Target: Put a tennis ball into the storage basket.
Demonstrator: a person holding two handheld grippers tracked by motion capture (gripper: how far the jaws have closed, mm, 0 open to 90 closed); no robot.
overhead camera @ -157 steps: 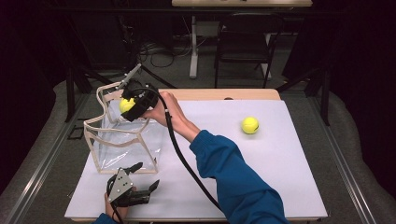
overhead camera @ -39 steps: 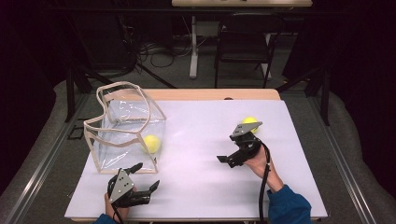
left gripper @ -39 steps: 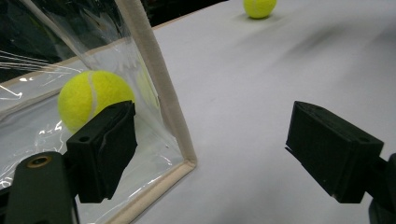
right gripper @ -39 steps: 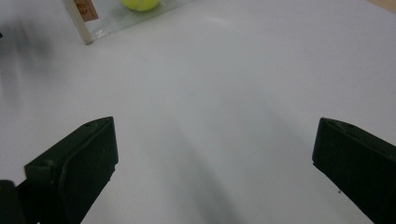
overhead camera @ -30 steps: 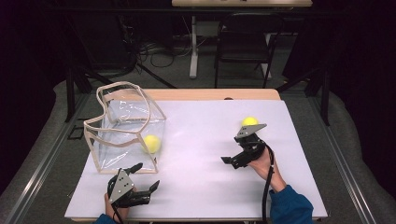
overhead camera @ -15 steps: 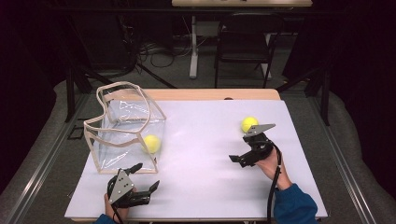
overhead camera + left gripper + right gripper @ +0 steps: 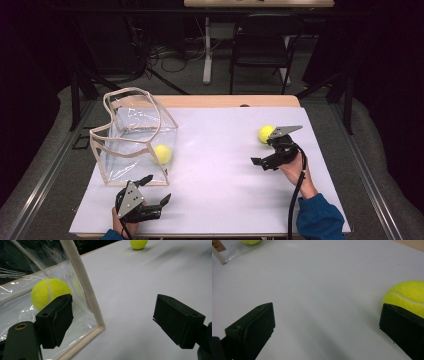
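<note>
White sheeting covers the table [image 7: 220,165], with a strip of bare wood along its far edge and a dark room full of stands and cables behind it.

At the right of the high view, a yellow tennis ball [image 7: 265,134] lies loose on the sheet. The right gripper [image 7: 269,152] sits just below and to the right of it, jaws spread wide and holding nothing. In the right gripper view the same ball [image 7: 407,298] shows at the right edge of the frame, right behind the tip of the right-hand jaw — whether the two touch is hard to tell from this angle. The other jaw stands far off at the lower left, with bare sheet between them. A hand in a blue sleeve [image 7: 317,220] carries the gripper in from the bottom right of the high view.

A second tennis ball [image 7: 162,154] rests inside a clear plastic bag [image 7: 131,131] with cream trim, standing open at the left of the table; the ball lies near the bag's lower right corner.

Well apart from the right one, the left gripper [image 7: 152,191] rests at the lower left of the high view, just below the bag, its jaws also spread and empty. In the left gripper view the bag's trimmed corner edge [image 7: 83,293] rises between the jaws, the bagged ball [image 7: 50,293] showing through the plastic above the left-hand jaw — the loose ball [image 7: 138,243] lies small at the top of the frame.
</note>
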